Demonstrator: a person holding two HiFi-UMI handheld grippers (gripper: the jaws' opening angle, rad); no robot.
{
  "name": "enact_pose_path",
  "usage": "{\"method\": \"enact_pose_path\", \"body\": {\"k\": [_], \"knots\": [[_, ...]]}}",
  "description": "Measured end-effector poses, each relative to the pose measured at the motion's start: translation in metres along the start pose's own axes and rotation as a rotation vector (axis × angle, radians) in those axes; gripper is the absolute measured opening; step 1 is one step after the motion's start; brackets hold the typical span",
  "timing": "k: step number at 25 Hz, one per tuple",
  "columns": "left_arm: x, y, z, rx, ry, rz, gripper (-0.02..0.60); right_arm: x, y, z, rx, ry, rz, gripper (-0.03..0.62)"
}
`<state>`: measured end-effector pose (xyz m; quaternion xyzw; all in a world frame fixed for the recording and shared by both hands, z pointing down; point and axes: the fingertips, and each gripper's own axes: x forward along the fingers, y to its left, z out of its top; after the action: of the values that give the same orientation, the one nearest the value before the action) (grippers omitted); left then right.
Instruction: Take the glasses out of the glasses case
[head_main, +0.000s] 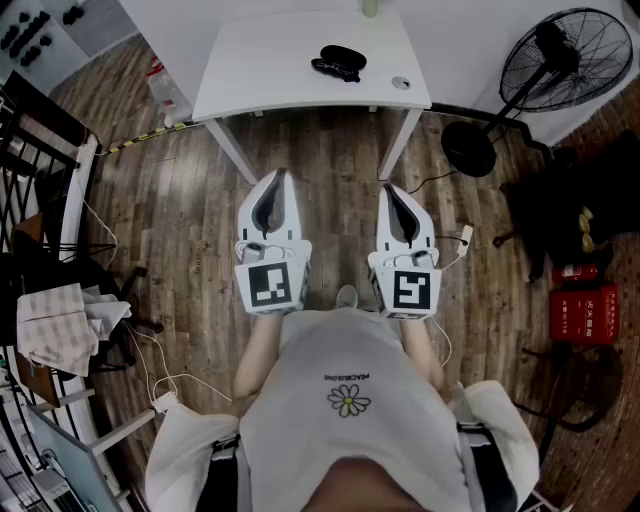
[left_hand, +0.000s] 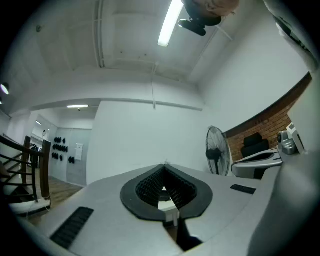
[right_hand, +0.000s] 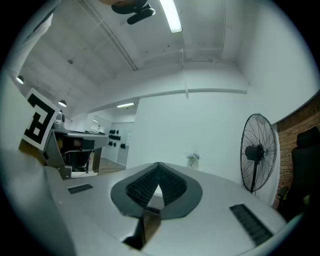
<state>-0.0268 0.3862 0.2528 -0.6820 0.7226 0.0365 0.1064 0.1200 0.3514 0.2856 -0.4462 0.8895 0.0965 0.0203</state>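
Observation:
On the white table (head_main: 260, 70) at the top of the head view lies a black glasses case (head_main: 345, 56), with a dark, glasses-like shape (head_main: 333, 70) right in front of it; whether the case is open I cannot tell. My left gripper (head_main: 277, 178) and right gripper (head_main: 391, 190) hover side by side over the wooden floor, short of the table's near edge, pointing towards it. Both are shut with nothing between the jaws. The left gripper view shows the left gripper (left_hand: 164, 167) with its tips meeting. In the right gripper view the right gripper (right_hand: 159, 165) is closed the same way.
A small round object (head_main: 401, 83) sits at the table's right front corner. A black standing fan (head_main: 565, 60) is at the right, with red boxes (head_main: 585, 312) below it. At the left stand a dark rack (head_main: 40, 140) and a chair with cloth (head_main: 60, 325).

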Motion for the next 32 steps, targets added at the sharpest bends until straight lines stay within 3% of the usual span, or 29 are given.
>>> {"method": "enact_pose_path", "body": {"k": [21,25,32], "knots": [[0.029,-0.003,-0.032,0.018,0.084,0.026,0.016,0.025,-0.018,-0.032,0.074,0.063,0.053,0.009],[0.035,-0.004,-0.031,0.069,0.098,0.015,0.015,0.026,-0.023,-0.034,0.100,0.067,0.055,0.009],[0.059,-0.013,-0.020,0.047,0.054,0.012,0.015,0.035,-0.041,-0.031,0.107,0.034,0.058,0.009]]}}
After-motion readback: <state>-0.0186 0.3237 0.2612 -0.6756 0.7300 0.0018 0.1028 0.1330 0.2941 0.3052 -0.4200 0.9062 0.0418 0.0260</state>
